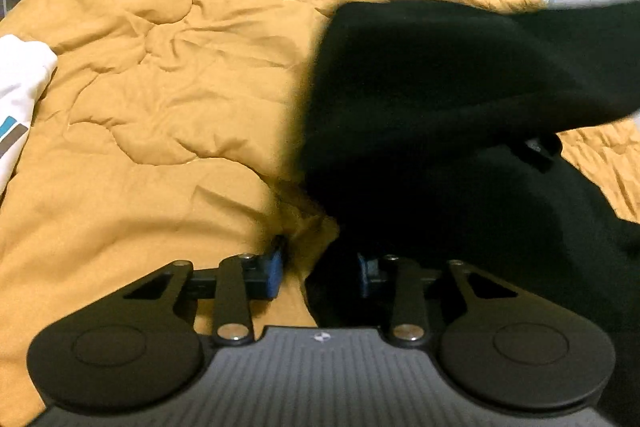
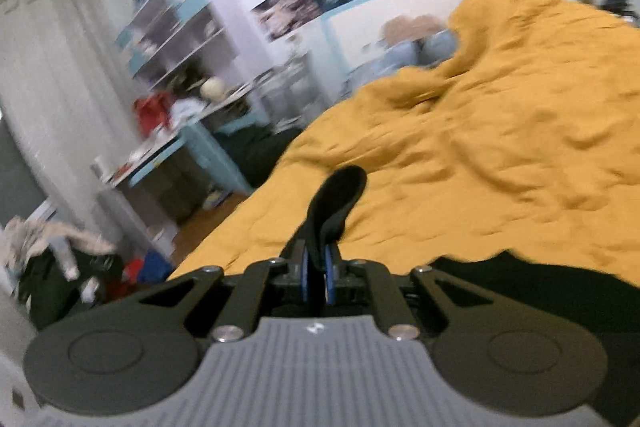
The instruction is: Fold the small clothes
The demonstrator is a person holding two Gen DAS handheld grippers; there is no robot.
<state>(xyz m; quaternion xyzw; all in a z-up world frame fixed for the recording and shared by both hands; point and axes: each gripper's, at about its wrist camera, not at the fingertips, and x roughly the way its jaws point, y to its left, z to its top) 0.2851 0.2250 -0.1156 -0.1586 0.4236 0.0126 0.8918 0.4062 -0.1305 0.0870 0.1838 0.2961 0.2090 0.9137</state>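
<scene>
Pinched between the blue pads of my right gripper (image 2: 319, 267) is a fold of the soft black fabric garment (image 2: 338, 199), its rounded edge sticking up just ahead of the fingertips; the jaws are nearly together with only the cloth between them. More of that dark cloth spreads below and to the right of this gripper, over the rumpled mustard-yellow quilted duvet (image 2: 500, 147).

Seen from my left gripper (image 1: 320, 267), the garment (image 1: 440, 99) hangs lifted ahead and to the right, a wide black sheet draped down to the bedding, its lower part gathering right up to my right-hand finger. This gripper's jaws stand apart, with duvet (image 1: 160, 87) showing in the gap (whether the right pad actually touches cloth I cannot tell, everything there being black on black).

Far to the left of my left gripper, a white cloth with teal and brown stripes (image 1: 20, 99) lies on the duvet's edge. Beyond the quilt, straight ahead of my right gripper, blurred plush toys in tan and pale blue (image 2: 416, 43) rest against the white headboard with light blue trim (image 2: 360, 27). Off to its left stands a cluttered white and blue shelving unit (image 2: 176, 27).
</scene>
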